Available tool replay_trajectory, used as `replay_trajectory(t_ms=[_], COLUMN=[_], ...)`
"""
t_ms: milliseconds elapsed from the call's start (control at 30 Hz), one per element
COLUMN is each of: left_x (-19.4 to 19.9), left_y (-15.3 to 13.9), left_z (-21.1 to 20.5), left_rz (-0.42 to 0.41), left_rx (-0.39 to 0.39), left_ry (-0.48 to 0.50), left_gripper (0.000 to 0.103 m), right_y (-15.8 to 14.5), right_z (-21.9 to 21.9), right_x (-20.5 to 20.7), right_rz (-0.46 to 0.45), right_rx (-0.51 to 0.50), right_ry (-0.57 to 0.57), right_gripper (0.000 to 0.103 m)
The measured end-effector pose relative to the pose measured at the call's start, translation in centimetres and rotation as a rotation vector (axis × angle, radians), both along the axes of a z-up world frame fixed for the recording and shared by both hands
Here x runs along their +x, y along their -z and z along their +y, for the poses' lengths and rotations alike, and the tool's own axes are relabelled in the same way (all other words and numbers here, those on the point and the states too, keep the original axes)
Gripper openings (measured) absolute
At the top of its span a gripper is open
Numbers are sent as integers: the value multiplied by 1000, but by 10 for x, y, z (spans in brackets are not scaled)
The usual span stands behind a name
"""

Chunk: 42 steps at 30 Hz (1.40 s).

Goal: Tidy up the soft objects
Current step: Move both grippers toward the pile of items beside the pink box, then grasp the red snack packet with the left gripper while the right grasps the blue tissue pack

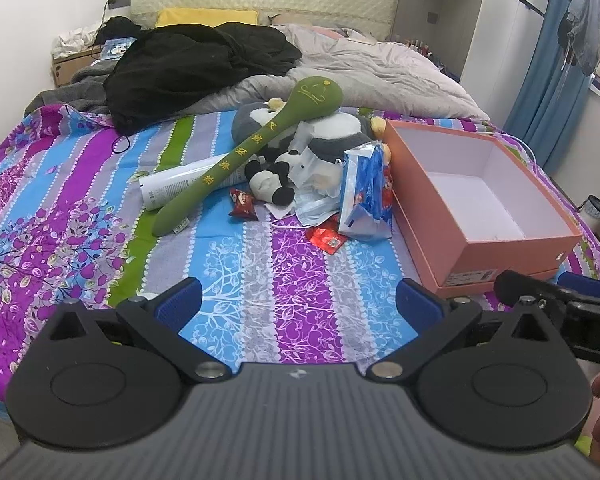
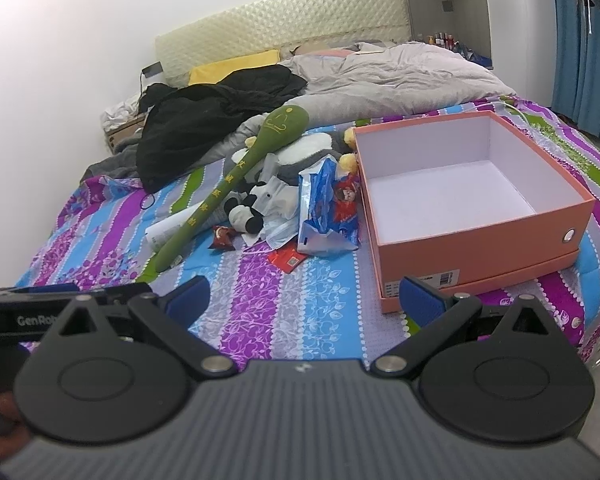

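A pile lies mid-bed: a long green plush stick (image 1: 244, 160) (image 2: 228, 188), a black-and-white cow plush (image 1: 274, 178) (image 2: 246, 208), a grey-and-white plush (image 1: 332, 130) (image 2: 304, 156), a blue-white plastic pack (image 1: 366, 192) (image 2: 326, 212), face masks and red wrappers (image 1: 328, 240). An empty orange box (image 1: 540, 248) (image 2: 480, 240) stands to the pile's right. My left gripper (image 1: 300, 300) is open and empty, above the sheet in front of the pile. My right gripper (image 2: 306, 298) is open and empty, near the box's front corner.
A white tube (image 1: 180, 184) lies under the green stick. Black clothing (image 1: 192, 64) and a grey duvet (image 1: 360, 68) cover the far half of the bed. A cardboard box (image 1: 70, 66) stands at the far left; blue curtains (image 1: 552, 80) hang right.
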<state>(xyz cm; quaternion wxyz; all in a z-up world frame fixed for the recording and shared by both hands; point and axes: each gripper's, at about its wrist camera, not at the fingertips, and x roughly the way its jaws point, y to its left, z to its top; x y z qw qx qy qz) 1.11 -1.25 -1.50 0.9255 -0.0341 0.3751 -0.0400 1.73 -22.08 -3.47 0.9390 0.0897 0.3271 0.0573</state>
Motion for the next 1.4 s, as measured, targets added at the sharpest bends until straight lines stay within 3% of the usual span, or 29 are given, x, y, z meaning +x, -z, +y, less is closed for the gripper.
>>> replay_trajectory(t_ms=[333, 567, 1033, 1400], left_x=[11, 24, 41, 65], left_y=[7, 14, 29, 45], left_z=[3, 8, 15, 26], left_rz=[13, 30, 62, 87], left_rx=[-29, -38, -49, -55], left_ry=[11, 20, 20, 4], left_gripper=[103, 103, 103, 103], right_y=[4, 7, 21, 23], right_z=[-1, 3, 3, 13], right_x=[3, 10, 24, 43], right_rz=[-6, -40, 49, 33], right_rx=[20, -31, 46, 43], right_ry=[10, 40, 20, -22], right_gripper=[103, 103, 103, 99])
